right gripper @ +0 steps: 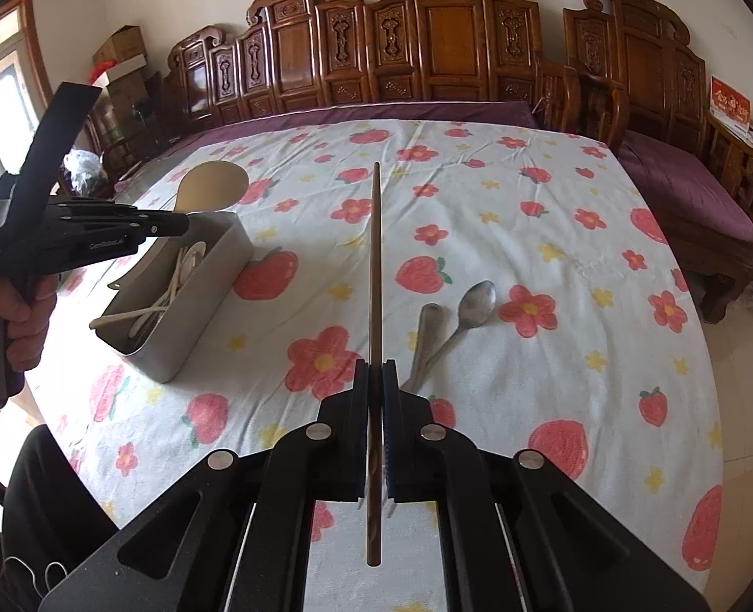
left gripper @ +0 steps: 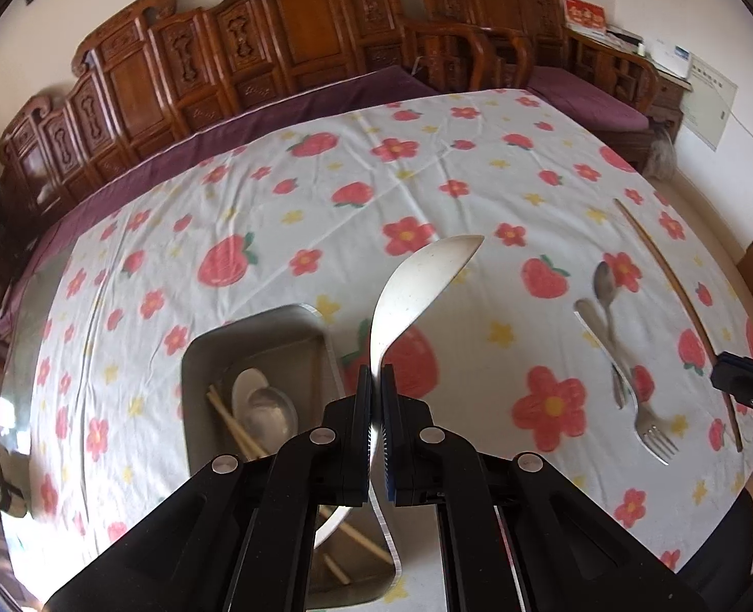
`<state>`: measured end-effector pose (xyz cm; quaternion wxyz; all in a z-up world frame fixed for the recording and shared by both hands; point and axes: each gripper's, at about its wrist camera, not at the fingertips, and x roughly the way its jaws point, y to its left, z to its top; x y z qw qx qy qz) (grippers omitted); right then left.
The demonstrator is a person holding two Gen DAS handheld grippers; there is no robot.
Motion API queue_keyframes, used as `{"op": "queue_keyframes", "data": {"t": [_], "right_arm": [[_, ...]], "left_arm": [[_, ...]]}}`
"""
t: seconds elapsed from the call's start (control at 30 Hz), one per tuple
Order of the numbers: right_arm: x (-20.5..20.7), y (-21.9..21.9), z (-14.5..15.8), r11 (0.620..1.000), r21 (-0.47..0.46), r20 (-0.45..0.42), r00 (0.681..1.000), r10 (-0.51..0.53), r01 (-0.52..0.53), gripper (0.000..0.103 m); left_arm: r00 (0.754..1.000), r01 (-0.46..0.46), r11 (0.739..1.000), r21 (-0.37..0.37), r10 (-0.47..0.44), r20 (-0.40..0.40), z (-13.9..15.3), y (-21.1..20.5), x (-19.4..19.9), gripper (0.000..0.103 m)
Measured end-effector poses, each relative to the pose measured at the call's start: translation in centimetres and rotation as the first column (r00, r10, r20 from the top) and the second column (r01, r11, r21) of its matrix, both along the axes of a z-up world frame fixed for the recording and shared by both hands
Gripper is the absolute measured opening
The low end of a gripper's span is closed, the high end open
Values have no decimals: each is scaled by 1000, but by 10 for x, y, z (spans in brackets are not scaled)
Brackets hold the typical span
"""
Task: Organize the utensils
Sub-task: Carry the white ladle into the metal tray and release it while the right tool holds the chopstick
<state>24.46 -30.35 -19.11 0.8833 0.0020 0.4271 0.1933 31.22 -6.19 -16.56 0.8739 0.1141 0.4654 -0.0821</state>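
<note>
My left gripper (left gripper: 375,377) is shut on the handle of a cream serving spoon (left gripper: 417,296), whose bowl sticks up and to the right. It hangs just right of a metal tray (left gripper: 254,336) holding pale chopsticks and spoons. In the right wrist view the left gripper (right gripper: 185,224) holds the cream spoon (right gripper: 213,186) over the tray's (right gripper: 198,316) far end. My right gripper (right gripper: 375,372) is shut on a long brown chopstick (right gripper: 375,255) that points away over the cloth. A metal spoon (right gripper: 473,301) and a fork (left gripper: 652,428) lie crossed on the cloth to its right.
A strawberry-and-flower tablecloth (right gripper: 529,194) covers the table. A carved wooden bench (right gripper: 427,51) with a purple cushion stands behind it. A person's hand (right gripper: 14,321) grips the left tool at the left edge. The table's right edge drops to a light floor (right gripper: 733,357).
</note>
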Motion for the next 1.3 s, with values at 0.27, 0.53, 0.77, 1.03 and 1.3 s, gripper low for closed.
{"op": "queue_keyframes", "data": {"t": [0.27,0.53,0.77,1.03,1.3], "right_arm": [[-2,29,-5,998,-19,-13,998,53,-53,6],[4,61,5,997,4,-1,997,80,-80,6],[6,85,11,995,19,6,995,101,-101,6],[8,95,0,995,19,-22,995,100,-100,6],[12,117,-3,992,37,-31,992,119,-118,6]], "left_arm": [[997,-73,996,-43,71,-28,-12,39,10,3],[988,-139,987,-78,132,-86,-36,70,18,3],[984,-150,983,-106,139,-111,-45,79,26,3],[986,-132,986,-97,121,-114,-51,80,30,4],[993,-108,989,-105,102,-54,-29,95,15,17]]}}
